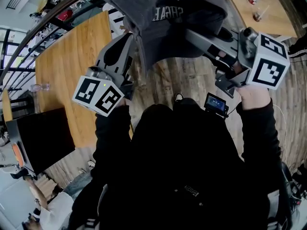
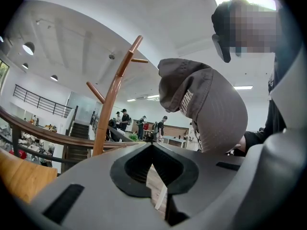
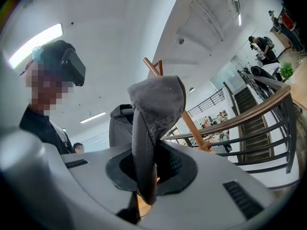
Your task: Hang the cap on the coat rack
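Right gripper point(image 3: 149, 152): nipped shut on a fold of the cap point(image 3: 158, 104)
Left gripper point(image 2: 153, 145): jaws together, empty, beside the cap
Cap: on the near side of the coat rack point(image 3: 193, 125), on no peg
Next move: likely forward and up to a peg, right hand carrying

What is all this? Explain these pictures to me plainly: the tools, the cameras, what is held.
A person holds two hand-held grippers, each with two jaws. The head view looks down from a camera on the person's head. The other two views come from cameras riding on the grippers. The right gripper is shut on a dark grey cap, pinching its fabric. The left gripper is shut and empty, beside the cap. The wooden coat rack stands ahead, and the pegs in view are bare. Below are a wooden table and a plank floor.
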A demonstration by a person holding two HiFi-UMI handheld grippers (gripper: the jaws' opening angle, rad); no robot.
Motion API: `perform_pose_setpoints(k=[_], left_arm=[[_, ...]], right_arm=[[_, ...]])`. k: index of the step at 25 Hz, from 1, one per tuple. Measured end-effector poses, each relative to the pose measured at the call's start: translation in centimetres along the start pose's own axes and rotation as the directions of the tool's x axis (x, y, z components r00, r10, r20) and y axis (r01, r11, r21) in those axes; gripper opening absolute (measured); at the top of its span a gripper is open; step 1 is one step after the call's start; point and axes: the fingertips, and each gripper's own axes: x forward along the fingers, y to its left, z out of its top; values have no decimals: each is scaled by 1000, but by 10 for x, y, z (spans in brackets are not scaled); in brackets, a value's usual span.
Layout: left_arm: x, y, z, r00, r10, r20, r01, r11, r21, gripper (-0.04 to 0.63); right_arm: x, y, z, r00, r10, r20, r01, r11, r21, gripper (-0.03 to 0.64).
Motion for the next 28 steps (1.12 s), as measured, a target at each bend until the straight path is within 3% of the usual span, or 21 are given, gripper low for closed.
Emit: perform_pose_setpoints(k=[9, 14, 19, 28], left_arm=[[2, 0, 7, 1000, -13, -8, 14, 1000, 15, 3], [9, 3, 20, 999, -46, 23, 44, 998, 52, 3], [1, 2, -2, 999, -48, -6, 48, 999, 21, 3], [17, 13, 3, 999, -41, 16, 40, 997, 67, 3]], right_arm=[[0, 1, 1, 1000, 6, 17, -6, 1000, 7, 40], [1, -1, 9, 999, 0, 43, 2, 999, -36, 40], [-3, 3, -11, 999, -5, 34, 6, 1000, -6, 40], [1, 8, 4, 997, 60, 39, -58, 997, -55, 40]])
